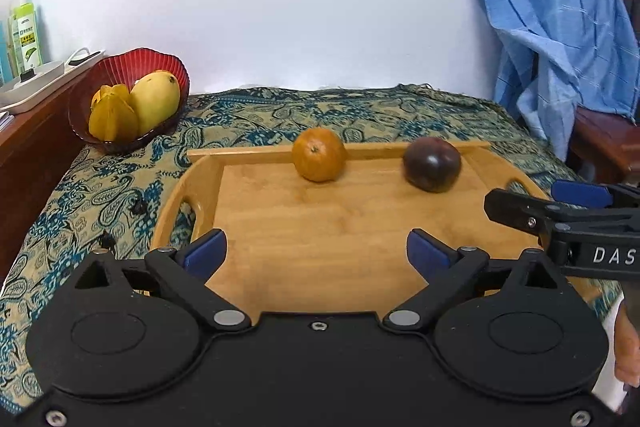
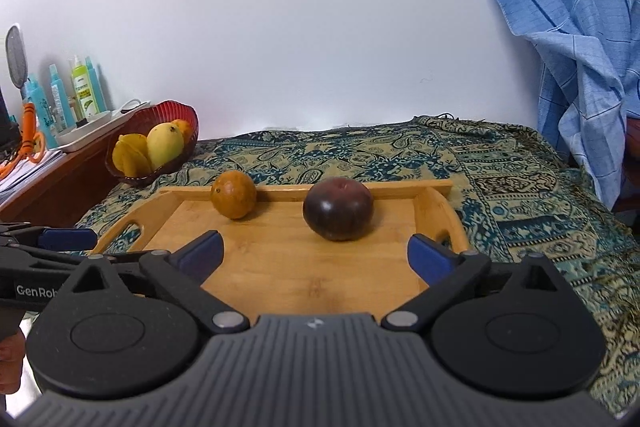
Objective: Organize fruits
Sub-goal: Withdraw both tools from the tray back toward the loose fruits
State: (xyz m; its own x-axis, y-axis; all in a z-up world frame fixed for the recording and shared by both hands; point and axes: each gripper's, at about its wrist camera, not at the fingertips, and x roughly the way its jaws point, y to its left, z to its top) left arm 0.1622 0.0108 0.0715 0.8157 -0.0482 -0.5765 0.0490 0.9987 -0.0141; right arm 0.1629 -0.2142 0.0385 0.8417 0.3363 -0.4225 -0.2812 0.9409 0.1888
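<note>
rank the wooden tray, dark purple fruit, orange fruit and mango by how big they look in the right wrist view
1. wooden tray
2. dark purple fruit
3. orange fruit and mango: these look alike, and the mango sits farther back, so they stay unranked.

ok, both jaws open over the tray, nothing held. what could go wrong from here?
1. The orange fruit and the dark purple fruit are round and lie loose on the wooden tray; a glancing touch could roll them.
2. The left gripper and right gripper work side by side and might collide.
3. The red bowl already holds fruit, so space there looks tight.
</note>
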